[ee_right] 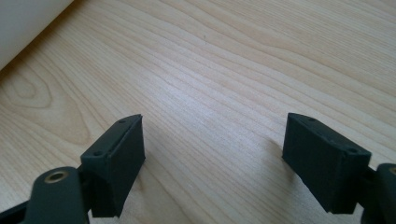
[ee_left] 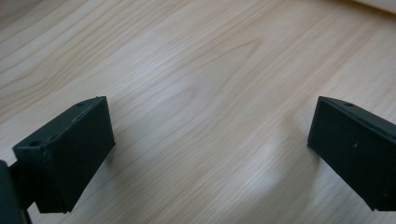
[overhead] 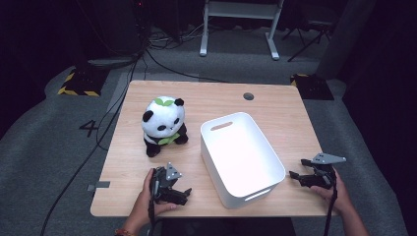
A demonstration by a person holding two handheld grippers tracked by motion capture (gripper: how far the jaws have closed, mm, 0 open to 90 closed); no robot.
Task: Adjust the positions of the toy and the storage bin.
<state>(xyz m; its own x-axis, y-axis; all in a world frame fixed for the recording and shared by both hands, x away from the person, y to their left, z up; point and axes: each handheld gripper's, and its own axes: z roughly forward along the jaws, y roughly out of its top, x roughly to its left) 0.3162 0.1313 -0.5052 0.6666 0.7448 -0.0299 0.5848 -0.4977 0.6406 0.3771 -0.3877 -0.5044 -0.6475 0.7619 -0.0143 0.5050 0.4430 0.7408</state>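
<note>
Panda plush toy (overhead: 163,125) sits upright on the left half of the wooden table (overhead: 275,105), its white head topped with a green leaf and a green patch at its chest, black ears, arms and feet showing. Just to its right stands a white plastic bin (overhead: 241,157), rectangular with rounded corners and a slot handle cut into each short end; it is set at a slant to the table's edges and nothing lies inside it. Toy and bin are near each other but apart.

At the near edge, the person's left hand (overhead: 145,201) holds the left gripper (overhead: 183,195) low over the wood, in front of the panda and beside the bin's near left corner. Its own camera shows the two black jaws spread wide with bare wood grain between them and a sliver of the white bin at the top right corner. The right gripper (overhead: 297,169) rests in the right hand (overhead: 337,191) near the table's right edge, to the right of the bin, pointing toward it. Its jaws likewise stand well apart over bare wood, with the bin's white wall at the upper left of its view.

A round cable hole (overhead: 248,96) sits near the table's far edge.
</note>
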